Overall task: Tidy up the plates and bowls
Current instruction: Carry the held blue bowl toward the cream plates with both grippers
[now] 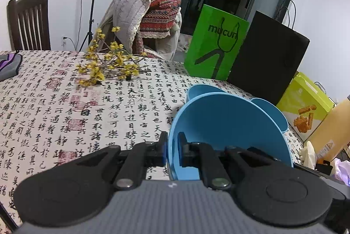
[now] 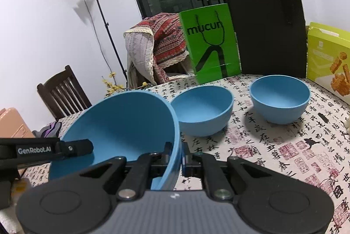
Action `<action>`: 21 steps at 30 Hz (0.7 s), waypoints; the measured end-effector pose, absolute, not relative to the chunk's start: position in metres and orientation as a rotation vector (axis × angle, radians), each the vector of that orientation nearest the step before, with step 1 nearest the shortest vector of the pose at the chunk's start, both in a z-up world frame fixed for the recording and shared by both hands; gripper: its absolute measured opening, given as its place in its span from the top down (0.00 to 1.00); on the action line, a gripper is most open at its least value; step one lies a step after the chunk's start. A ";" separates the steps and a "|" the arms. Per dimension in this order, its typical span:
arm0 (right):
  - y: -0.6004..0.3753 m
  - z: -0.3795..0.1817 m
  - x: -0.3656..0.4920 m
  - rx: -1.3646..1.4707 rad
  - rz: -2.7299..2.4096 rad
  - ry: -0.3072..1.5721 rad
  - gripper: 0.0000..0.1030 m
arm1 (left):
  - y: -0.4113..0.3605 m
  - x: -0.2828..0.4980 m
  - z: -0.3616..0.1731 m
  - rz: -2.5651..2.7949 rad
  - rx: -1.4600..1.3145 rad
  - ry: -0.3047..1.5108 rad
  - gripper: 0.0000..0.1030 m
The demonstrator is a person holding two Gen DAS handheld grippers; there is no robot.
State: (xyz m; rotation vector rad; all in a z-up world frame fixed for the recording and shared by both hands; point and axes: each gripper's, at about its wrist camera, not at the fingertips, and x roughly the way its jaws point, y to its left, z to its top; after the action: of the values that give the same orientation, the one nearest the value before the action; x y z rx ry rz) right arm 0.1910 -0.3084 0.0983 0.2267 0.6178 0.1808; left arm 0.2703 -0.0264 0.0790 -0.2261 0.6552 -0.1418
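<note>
A large blue bowl (image 1: pixel 229 124) hangs tilted over the calligraphy-print tablecloth (image 1: pixel 65 113), held between both grippers. My left gripper (image 1: pixel 172 150) is shut on the bowl's left rim, one pad outside the wall and one inside. In the right wrist view my right gripper (image 2: pixel 176 157) is shut on the right rim of the same large blue bowl (image 2: pixel 122 124), and a left gripper finger (image 2: pixel 74 147) reaches in from the left. Two smaller blue bowls (image 2: pixel 203 111) (image 2: pixel 280 98) stand upright on the table beyond it. The left wrist view shows these small bowls (image 1: pixel 203 89) (image 1: pixel 273 111) partly hidden behind the large one.
A green paper bag (image 2: pixel 210 45), a black bag (image 2: pixel 266 28) and a yellow snack box (image 2: pixel 328 54) stand along the table's far edge. A sprig of yellow flowers (image 1: pixel 105 67) lies on the far left. A cloth-draped chair (image 1: pixel 148 15), a wooden chair (image 1: pixel 28 21) and a light stand (image 2: pixel 105 21) stand behind.
</note>
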 end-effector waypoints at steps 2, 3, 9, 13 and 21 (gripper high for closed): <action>-0.302 0.099 0.190 0.222 0.188 0.618 0.92 | -0.020 0.268 0.079 -0.135 -0.234 0.655 0.90; -0.299 0.099 0.189 0.220 0.191 0.618 0.92 | -0.017 0.267 0.079 -0.132 -0.235 0.654 0.90; -0.280 0.101 0.185 0.207 0.217 0.619 0.92 | 0.002 0.259 0.080 -0.108 -0.246 0.644 0.90; -0.269 0.102 0.183 0.199 0.235 0.620 0.92 | 0.015 0.254 0.081 -0.095 -0.255 0.639 0.90; -0.250 0.102 0.180 0.191 0.268 0.628 0.92 | 0.035 0.244 0.081 -0.072 -0.268 0.634 0.90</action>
State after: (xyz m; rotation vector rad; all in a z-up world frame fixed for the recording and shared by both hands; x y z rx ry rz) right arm 0.1799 -0.2500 0.1025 0.1912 0.6284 0.2683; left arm 0.2444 0.0351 0.0811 -0.2680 0.6343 -0.0715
